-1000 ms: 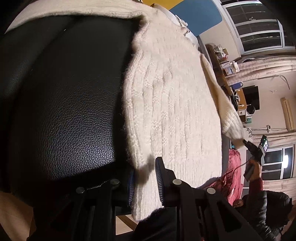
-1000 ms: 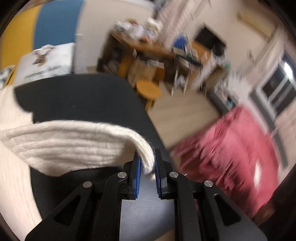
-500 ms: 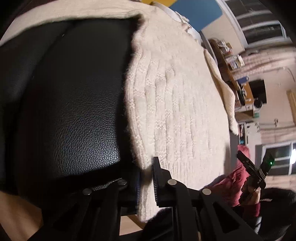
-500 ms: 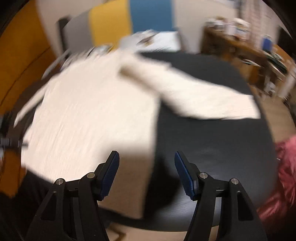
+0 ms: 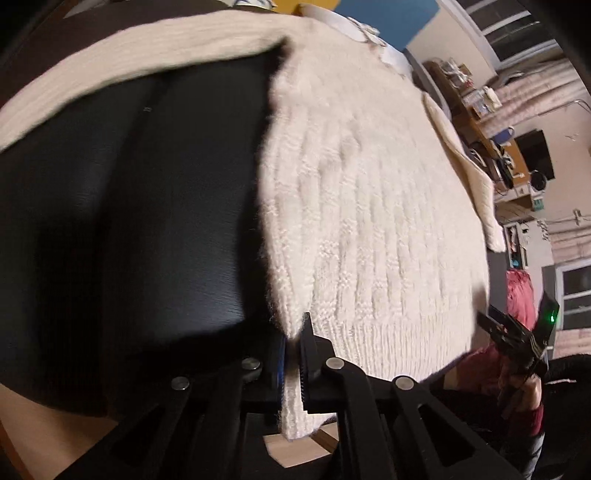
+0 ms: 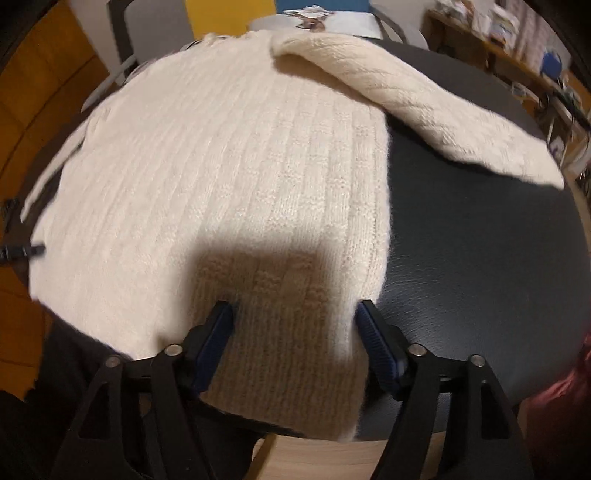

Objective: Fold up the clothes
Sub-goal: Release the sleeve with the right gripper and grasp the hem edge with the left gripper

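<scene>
A cream knit sweater [image 5: 369, 206] lies flat on a black leather surface [image 5: 147, 221]. My left gripper [image 5: 291, 354] is shut on the sweater's bottom hem corner at its left side. In the right wrist view the sweater [image 6: 221, 177] fills the middle, with one sleeve [image 6: 424, 107] stretched to the right over the black surface [image 6: 480, 258]. My right gripper [image 6: 295, 332] is open, its jaws wide apart over the hem near the right corner, holding nothing. It also shows in the left wrist view [image 5: 517, 332] at the far right.
A red cloth [image 5: 521, 295] lies beyond the surface's right edge. A cluttered desk [image 5: 491, 122] stands along the far wall. A white pillow [image 6: 314, 22] lies past the sweater's collar. Wooden floor [image 6: 332, 454] shows under the near edge.
My right gripper let go of the sleeve cuff, opened, and swung to the sweater's hem. My left gripper closed on the hem corner.
</scene>
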{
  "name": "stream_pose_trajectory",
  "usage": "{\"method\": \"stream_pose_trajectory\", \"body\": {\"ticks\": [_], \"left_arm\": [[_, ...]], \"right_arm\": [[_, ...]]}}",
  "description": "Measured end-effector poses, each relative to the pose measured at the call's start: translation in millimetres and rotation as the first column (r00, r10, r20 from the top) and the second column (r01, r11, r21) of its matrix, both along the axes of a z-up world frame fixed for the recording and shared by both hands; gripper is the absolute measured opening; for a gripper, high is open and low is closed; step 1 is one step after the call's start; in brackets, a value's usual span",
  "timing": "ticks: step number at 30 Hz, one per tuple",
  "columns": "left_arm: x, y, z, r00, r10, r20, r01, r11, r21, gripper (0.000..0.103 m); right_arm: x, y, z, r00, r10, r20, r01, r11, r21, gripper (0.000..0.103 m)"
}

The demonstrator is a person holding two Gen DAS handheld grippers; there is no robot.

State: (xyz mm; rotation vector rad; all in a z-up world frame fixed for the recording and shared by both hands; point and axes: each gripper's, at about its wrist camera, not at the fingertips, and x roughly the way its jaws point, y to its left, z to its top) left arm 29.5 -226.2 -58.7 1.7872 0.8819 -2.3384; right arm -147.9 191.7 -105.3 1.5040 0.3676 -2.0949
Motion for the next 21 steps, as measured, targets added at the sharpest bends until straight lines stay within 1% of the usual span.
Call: {"method": "stream_pose_trajectory", "body": {"ticks": [1, 2, 3, 4, 6, 7, 8, 9, 10, 12, 13, 14, 16, 18, 20, 21], "left_arm": [[0.2, -1.7, 0.9, 1.0, -0.02, 0.003, 0.02, 1.0, 0.005, 0.006], [1.7, -3.5, 1.0, 0.999, -0.042, 0.006, 0.042, 0.999, 0.025, 0.009], [6.2, -9.5, 0.9, 0.999, -0.035, 0.01, 0.034, 0.998, 0.047, 0.011], [11.1, -15.9, 0.7, 1.0, -0.024, 0.013, 0.023, 0.997, 0.069, 0.011], [30.0, -39.2, 3.2, 0.999, 0.053, -0.009, -0.052, 0.993, 0.11, 0.013], [43.9, -60.5, 6.3, 0.991, 0.125, -0.036, -0.119, 0.983, 0.14, 0.013], [58.1, -81.5, 10.5, 0.978, 0.199, -0.066, -0.187, 0.97, 0.155, 0.013], [72.3, -102.4, 14.8, 0.958, 0.272, -0.096, -0.253, 0.953, 0.169, 0.015], [87.1, -123.8, 19.2, 0.932, 0.341, -0.123, -0.319, 0.933, 0.165, 0.017], [117.2, -169.6, 26.0, 0.874, 0.466, -0.138, -0.452, 0.883, 0.122, 0.018], [131.9, -192.5, 28.7, 0.841, 0.524, -0.138, -0.515, 0.852, 0.098, 0.019], [146.2, -218.2, 31.3, 0.803, 0.583, -0.126, -0.581, 0.812, 0.056, 0.019], [160.3, -249.3, 35.2, 0.762, 0.634, -0.132, -0.638, 0.77, 0.014, 0.019], [166.4, -279.2, 34.2, 0.736, 0.664, -0.132, -0.667, 0.745, 0.032, 0.02], [162.0, -302.5, 26.8, 0.726, 0.676, -0.125, -0.674, 0.736, 0.063, 0.022], [159.1, -310.8, 22.2, 0.726, 0.677, -0.117, -0.674, 0.735, 0.069, 0.022]], "right_arm": [[2.3, -1.8, 0.1, 1.0, 0.007, -0.006, -0.007, 1.0, 0.01, 0.077], [2.4, -1.5, 0.7, 1.0, 0.003, -0.001, -0.003, 1.0, 0.007, 0.078], [2.0, -0.6, 1.4, 1.0, -0.002, 0.006, 0.002, 1.0, 0.002, 0.078], [4.1, -1.8, 4.9, 1.0, 0.002, -0.013, -0.002, 1.0, 0.005, 0.078], [9.3, -5.2, 13.2, 0.998, 0.016, -0.061, -0.015, 1.0, 0.017, 0.078], [11.9, -6.9, 17.3, 0.996, 0.023, -0.085, -0.021, 1.0, 0.024, 0.078], [15.1, -9.7, 23.5, 0.992, 0.024, -0.121, -0.021, 1.0, 0.022, 0.078], [17.5, -13.5, 30.1, 0.989, 0.019, -0.146, -0.02, 1.0, -0.003, 0.078], [19.8, -17.5, 36.7, 0.986, 0.014, -0.166, -0.02, 0.999, -0.033, 0.078], [23.3, -32.0, 44.1, 0.985, 0.009, -0.171, -0.027, 0.994, -0.104, 0.078], [26.1, -46.2, 45.8, 0.984, 0.023, -0.174, -0.045, 0.991, -0.126, 0.078], [30.3, -65.7, 43.6, 0.983, 0.046, -0.176, -0.07, 0.988, -0.136, 0.078], [37.4, -106.7, 38.2, 0.979, 0.103, -0.174, -0.13, 0.98, -0.152, 0.078], [39.0, -150.1, 36.6, 0.971, 0.168, -0.171, -0.196, 0.967, -0.161, 0.078], [42.2, -191.7, 35.0, 0.961, 0.221, -0.167, -0.249, 0.954, -0.166, 0.078], [42.8, -210.8, 32.9, 0.956, 0.242, -0.163, -0.269, 0.949, -0.167, 0.078]]}}
